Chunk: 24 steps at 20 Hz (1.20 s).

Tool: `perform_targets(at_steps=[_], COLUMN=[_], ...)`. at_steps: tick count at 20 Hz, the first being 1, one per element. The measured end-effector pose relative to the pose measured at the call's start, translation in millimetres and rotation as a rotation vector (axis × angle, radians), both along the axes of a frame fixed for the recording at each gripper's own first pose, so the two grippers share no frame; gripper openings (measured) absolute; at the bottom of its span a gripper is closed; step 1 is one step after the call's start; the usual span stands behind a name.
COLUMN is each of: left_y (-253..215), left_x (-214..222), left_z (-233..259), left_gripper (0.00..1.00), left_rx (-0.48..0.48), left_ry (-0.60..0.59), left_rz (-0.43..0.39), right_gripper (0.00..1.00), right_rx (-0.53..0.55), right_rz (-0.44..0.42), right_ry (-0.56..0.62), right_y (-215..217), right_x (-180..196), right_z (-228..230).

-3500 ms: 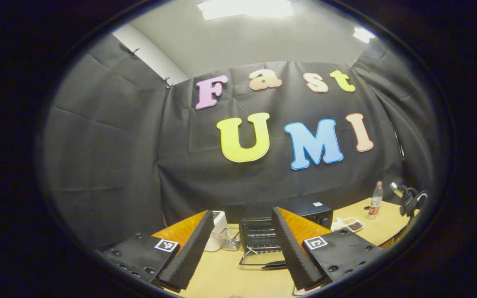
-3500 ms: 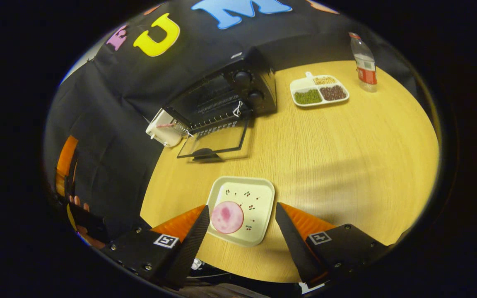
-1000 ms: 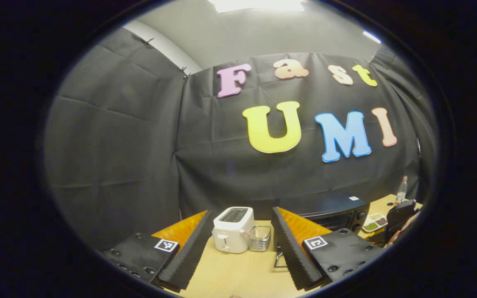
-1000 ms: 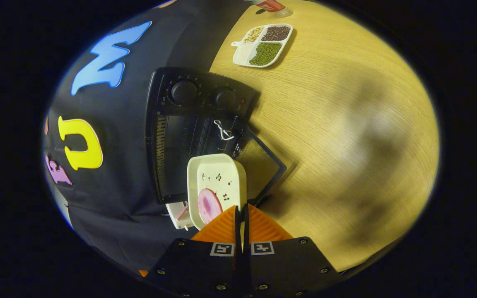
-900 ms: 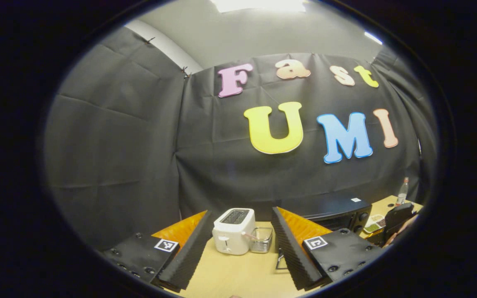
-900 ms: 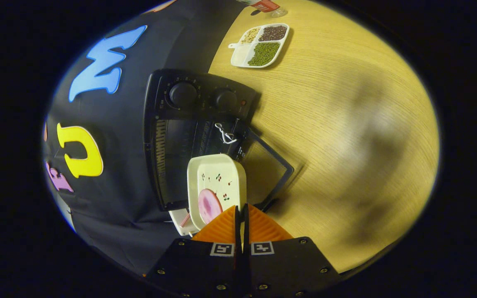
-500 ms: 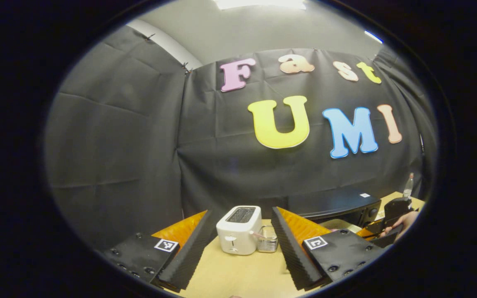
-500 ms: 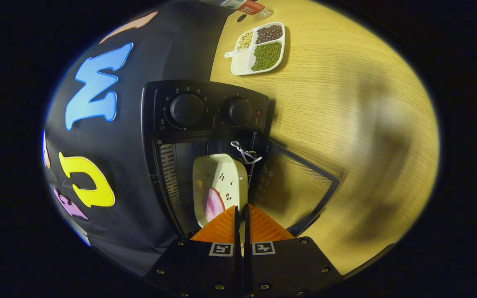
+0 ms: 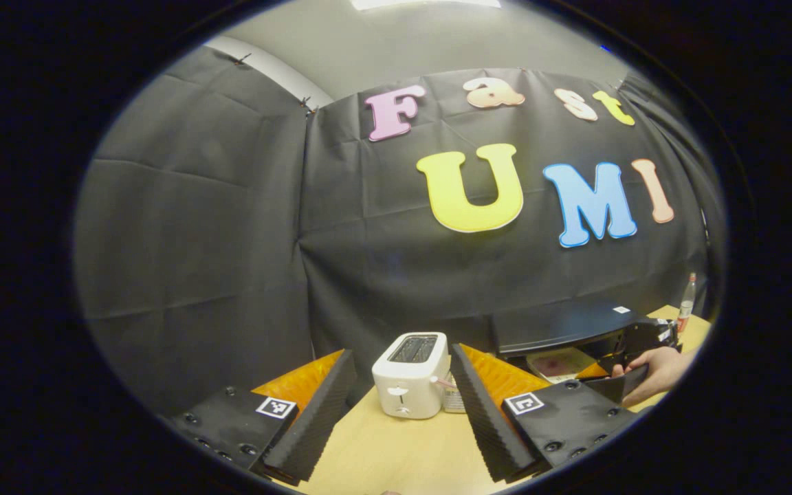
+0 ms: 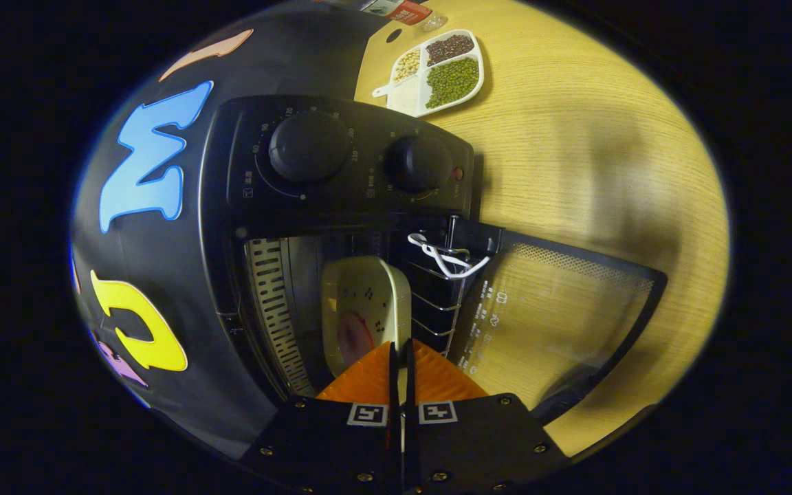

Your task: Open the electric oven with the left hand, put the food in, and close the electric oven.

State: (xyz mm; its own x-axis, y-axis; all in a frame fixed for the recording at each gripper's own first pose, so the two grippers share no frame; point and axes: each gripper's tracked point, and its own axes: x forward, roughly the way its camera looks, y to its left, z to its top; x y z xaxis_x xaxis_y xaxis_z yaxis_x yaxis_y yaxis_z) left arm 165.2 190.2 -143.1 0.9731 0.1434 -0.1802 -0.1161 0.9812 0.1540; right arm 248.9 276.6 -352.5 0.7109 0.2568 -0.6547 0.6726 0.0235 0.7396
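The black electric oven stands with its glass door folded down onto the table. My right gripper is shut on the rim of a cream plate that carries a pink round slice of food; the plate reaches into the oven's cavity above the wire rack. In the left gripper view the oven sits at the right, with the plate at its mouth, the right gripper and the hand holding it. My left gripper hangs open and holds nothing.
A white toaster stands on the wooden table left of the oven. A white divided dish of beans and a bottle sit behind the oven. Black cloth walls close the booth.
My right gripper has carried the plate forward into the open oven, which now looms larger. The left gripper has drifted left and tilted slightly down, still open.
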Motion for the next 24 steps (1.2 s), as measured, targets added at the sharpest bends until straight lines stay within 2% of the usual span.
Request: perform_targets(at_steps=[3, 5, 6, 7, 8, 9, 11, 12, 17, 18, 19, 21, 24], left_y=[3.2, 2.5, 0.2, -1.9, -4.0, -7.3, -17.1, -22.9, -56.7, -65.1, -74.1, -90.4, -113.0], left_x=[-1.1, -2.3, -2.2, -2.9, -2.4, -2.6, -3.8, -5.0, -12.8, -15.0, -17.9, -23.6, -33.3], left_z=[-1.9, -0.9, -1.3, -1.5, -0.8, -1.8, -0.7, 0.4, -4.0, -6.2, -11.0, -19.7, -34.7], left_gripper=[0.99, 0.99, 0.91, 0.91, 0.91, 0.95, 0.91, 0.99, 0.99, 0.94, 0.99, 0.99, 0.99], left_rx=[0.002, -0.005, -0.012, -0.018, -0.023, -0.028, -0.041, -0.049, -0.043, -0.048, -0.055, -0.073, -0.112], left_ry=[0.007, 0.01, 0.007, 0.006, 0.007, 0.008, 0.007, 0.003, 0.012, 0.017, 0.026, 0.049, 0.089], left_rz=[0.008, 0.009, 0.006, 0.004, 0.001, -0.001, -0.012, -0.02, -0.077, -0.091, -0.104, -0.128, -0.159], right_gripper=[0.02, 0.0, 0.0, 0.18, 0.28, 0.51, 0.97, 0.97, 0.97, 0.97, 0.97, 0.97, 0.96], right_rx=[0.027, 0.085, 0.127, 0.165, 0.194, 0.194, 0.169, 0.15, 0.064, 0.038, 0.023, -0.01, -0.135], right_rz=[-0.006, -0.018, -0.024, -0.033, -0.033, -0.007, 0.04, 0.068, 0.255, 0.295, 0.33, 0.392, 0.489], right_ry=[-0.014, -0.064, -0.085, -0.108, -0.13, -0.125, -0.155, -0.163, -0.198, -0.216, -0.241, -0.294, -0.39], right_y=[5.9, 8.6, 10.8, 13.1, 13.9, 15.0, 13.5, 12.6, 3.2, -1.2, -4.1, -12.7, -33.5], right_x=[6.8, 8.3, 10.7, 12.5, 12.1, 5.8, -2.1, -8.6, -51.0, -60.4, -68.9, -82.9, -104.5], right_z=[0.3, 10.3, 14.9, 20.3, 27.6, 29.3, 35.8, 38.6, 56.0, 61.7, 67.9, 84.5, 106.0])
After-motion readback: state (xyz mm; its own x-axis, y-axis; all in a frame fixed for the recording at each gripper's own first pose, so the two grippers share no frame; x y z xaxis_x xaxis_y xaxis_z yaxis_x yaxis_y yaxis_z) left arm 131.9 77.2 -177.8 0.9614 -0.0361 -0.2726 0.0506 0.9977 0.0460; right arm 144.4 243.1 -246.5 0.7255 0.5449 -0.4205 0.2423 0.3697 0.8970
